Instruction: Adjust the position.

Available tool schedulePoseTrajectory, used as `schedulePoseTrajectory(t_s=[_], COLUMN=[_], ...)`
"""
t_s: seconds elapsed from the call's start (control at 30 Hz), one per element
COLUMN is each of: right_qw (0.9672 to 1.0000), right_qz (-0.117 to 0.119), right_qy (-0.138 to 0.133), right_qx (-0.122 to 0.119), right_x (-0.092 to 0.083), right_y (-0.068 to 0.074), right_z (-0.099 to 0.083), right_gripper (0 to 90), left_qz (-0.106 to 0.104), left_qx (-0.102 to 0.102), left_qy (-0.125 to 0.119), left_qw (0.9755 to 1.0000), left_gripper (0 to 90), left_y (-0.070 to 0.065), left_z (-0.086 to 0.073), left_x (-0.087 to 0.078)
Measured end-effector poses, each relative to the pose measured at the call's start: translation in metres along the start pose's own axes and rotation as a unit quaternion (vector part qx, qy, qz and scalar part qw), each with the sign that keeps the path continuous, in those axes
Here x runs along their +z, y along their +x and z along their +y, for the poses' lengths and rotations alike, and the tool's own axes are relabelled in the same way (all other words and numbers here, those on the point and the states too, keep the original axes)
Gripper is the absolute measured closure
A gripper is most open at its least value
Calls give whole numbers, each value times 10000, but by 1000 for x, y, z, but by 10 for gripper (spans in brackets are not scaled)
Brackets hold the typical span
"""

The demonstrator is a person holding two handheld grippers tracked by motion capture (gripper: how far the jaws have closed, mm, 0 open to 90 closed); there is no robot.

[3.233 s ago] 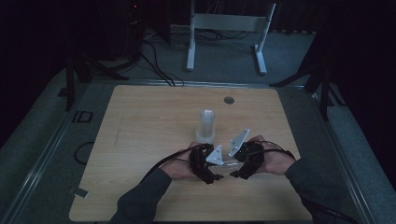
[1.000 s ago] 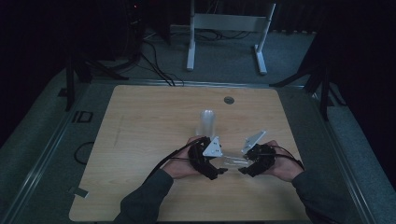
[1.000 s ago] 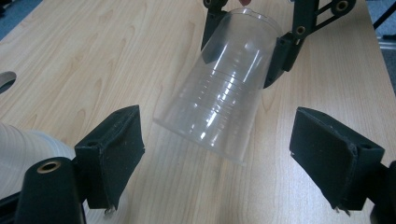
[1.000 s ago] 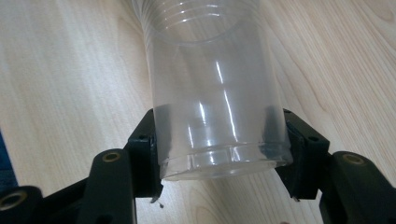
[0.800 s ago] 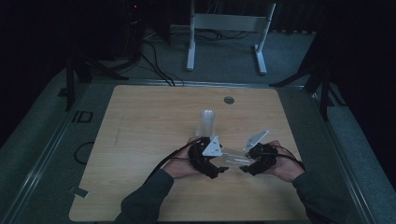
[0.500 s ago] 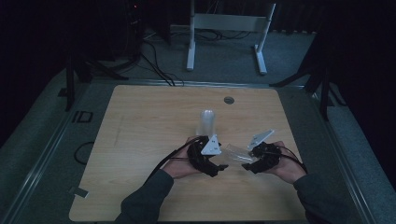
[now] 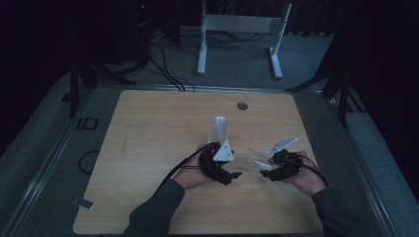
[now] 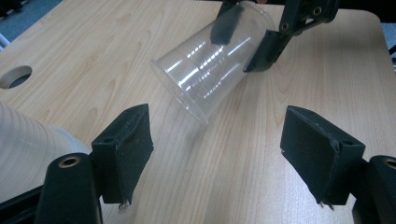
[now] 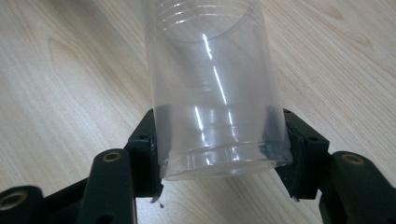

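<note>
A clear plastic cup lies tilted on its side just above the wooden table, its base clamped between the pads of my right gripper. In the high view this cup points its mouth toward my left gripper. From the left gripper view the cup hangs ahead, held by the right gripper. My left gripper has just been closing its jaws, with nothing between them. A stack of clear cups stands upright right behind the left hand, and the stack is at the left jaw's side.
A round cable hole sits near the table's far edge. Beyond the table stand a white metal frame and loose cables on the dark floor. Bare wood spreads over the table's left half and front.
The right gripper has carried the cup a little to the right, away from the left gripper and the stack. The left hand has stayed by the stack.
</note>
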State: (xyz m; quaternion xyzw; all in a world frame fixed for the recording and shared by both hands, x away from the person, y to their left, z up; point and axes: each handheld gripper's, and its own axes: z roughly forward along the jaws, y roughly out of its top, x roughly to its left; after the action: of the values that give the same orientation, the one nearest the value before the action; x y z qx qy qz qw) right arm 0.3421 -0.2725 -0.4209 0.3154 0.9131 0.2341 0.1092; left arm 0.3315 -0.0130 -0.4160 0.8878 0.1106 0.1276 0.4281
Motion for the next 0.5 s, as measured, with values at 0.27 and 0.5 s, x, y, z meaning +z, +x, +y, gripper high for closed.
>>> schedulePoseTrajectory(t_s=[0.27,0.5], right_qw=[9995,9983], right_qz=[-149,-297], right_qy=[-85,-176], right_qx=[254,462], right_x=[1,0], right_y=[-4,-8], right_z=[-4,-8], right_gripper=[420,420], left_qz=[58,127], left_qx=[-54,-190], left_qy=[10,55], left_qw=[10000,9997], left_gripper=[247,247], left_y=[1,4], left_z=[2,2], left_x=[2,4])
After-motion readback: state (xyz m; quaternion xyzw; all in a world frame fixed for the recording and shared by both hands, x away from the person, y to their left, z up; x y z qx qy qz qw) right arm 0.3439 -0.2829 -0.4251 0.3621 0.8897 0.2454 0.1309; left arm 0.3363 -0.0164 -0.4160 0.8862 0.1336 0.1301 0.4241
